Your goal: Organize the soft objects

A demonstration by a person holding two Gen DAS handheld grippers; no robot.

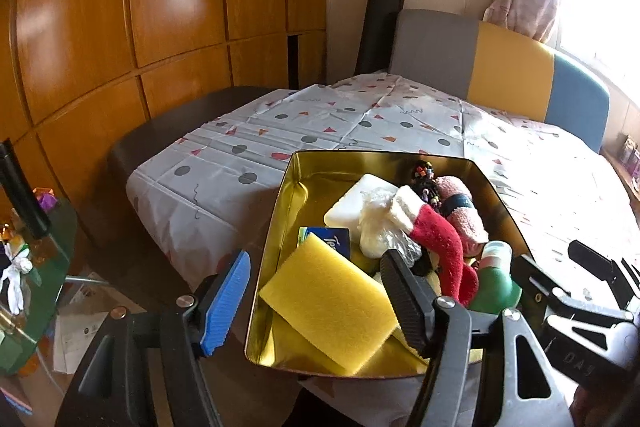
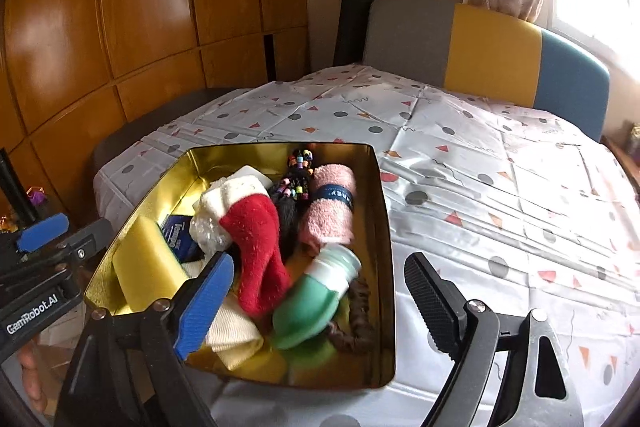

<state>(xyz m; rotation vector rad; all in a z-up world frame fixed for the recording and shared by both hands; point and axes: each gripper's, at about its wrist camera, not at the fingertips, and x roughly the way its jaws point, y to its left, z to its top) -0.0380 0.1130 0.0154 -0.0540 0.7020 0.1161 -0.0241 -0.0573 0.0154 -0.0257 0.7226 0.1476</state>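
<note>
A shiny gold rectangular metal tin (image 2: 382,227) on the patterned white tablecloth (image 2: 500,187) holds a yellow foam sponge (image 1: 332,303), red fuzzy sock (image 2: 256,247), rolled pink towel (image 2: 332,207) and green squeeze bottle (image 2: 316,303). Left gripper (image 1: 316,303) and right gripper (image 2: 320,303) hang spread at the tin's near edge, gripping nothing.

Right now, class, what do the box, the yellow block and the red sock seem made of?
Box: likely tin-plated metal, its gold inside mirror-shiny. Yellow block: foam sponge, with a matte, finely pored face. Red sock: fuzzy fleece-like knit with a white cuff, probably synthetic.
</note>
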